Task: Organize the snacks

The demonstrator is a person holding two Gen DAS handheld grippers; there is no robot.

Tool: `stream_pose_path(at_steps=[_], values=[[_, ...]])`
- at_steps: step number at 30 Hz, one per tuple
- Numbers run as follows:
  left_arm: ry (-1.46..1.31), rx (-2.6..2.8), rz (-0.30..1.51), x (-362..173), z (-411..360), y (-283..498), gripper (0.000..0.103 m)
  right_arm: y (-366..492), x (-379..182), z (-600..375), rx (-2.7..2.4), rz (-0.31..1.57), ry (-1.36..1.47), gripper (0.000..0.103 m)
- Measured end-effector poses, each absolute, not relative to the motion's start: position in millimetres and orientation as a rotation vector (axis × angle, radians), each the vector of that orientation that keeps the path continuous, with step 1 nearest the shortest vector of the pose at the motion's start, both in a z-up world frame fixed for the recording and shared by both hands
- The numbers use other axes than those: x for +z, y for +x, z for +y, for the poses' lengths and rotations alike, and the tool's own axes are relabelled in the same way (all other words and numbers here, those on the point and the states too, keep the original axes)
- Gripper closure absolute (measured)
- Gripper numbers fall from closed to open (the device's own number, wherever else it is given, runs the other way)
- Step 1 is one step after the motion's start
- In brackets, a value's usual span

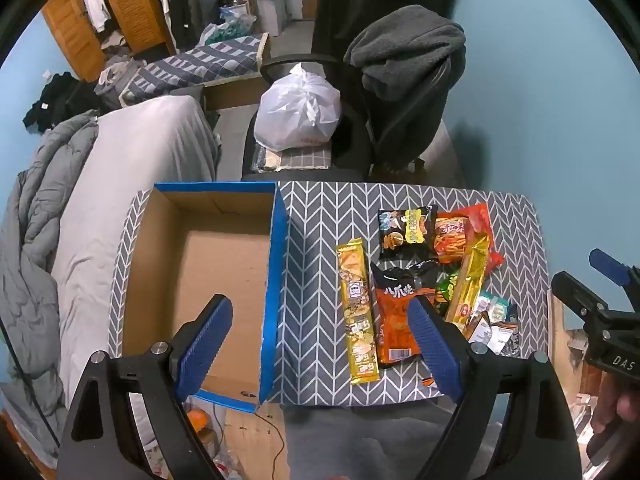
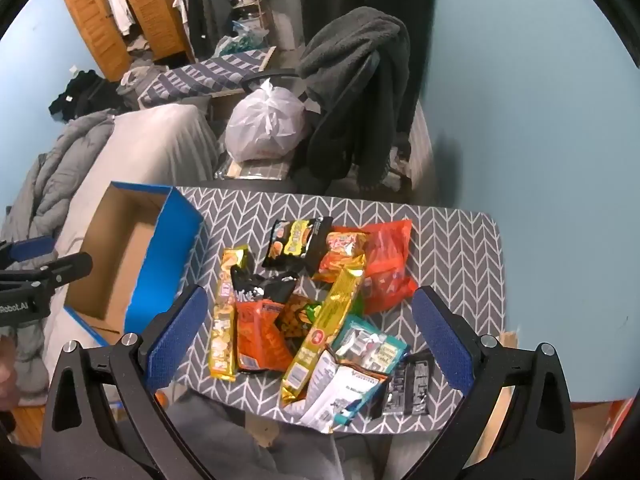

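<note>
An open cardboard box (image 1: 208, 280) with blue walls sits empty at the left end of a small table (image 1: 316, 208) covered in a grey herringbone cloth, a sign that the sorting has not yet begun. The left gripper (image 1: 320, 344) hangs above the box's right wall, its blue-padded jaws spread wide and holding nothing. To the right, the snacks (image 2: 312, 304) lie in a loose heap on the cloth: a long gold packet (image 1: 358, 312) nearest the box, an orange bag (image 1: 394, 320) just beside it, then black, red and teal packs overlapping one another. The right gripper (image 2: 308, 340) hovers over the heap, jaws equally wide and empty. Every packet, by the look of it, remains to be moved.
</note>
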State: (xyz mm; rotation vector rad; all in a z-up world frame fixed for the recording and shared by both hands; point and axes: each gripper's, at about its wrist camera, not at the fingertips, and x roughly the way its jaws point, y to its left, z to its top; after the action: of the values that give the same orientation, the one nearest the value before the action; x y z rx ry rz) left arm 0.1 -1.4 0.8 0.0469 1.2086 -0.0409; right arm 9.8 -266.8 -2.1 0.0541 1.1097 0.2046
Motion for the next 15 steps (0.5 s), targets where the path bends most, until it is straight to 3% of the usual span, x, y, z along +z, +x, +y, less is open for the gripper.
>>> stream_pose_path(at_steps=[15], values=[[0.023, -0.066, 1.203, 3.6, -3.5, 0.8, 0.013, 14.7, -2.7, -269.8, 0.207, 1.114, 0.058, 0.002]])
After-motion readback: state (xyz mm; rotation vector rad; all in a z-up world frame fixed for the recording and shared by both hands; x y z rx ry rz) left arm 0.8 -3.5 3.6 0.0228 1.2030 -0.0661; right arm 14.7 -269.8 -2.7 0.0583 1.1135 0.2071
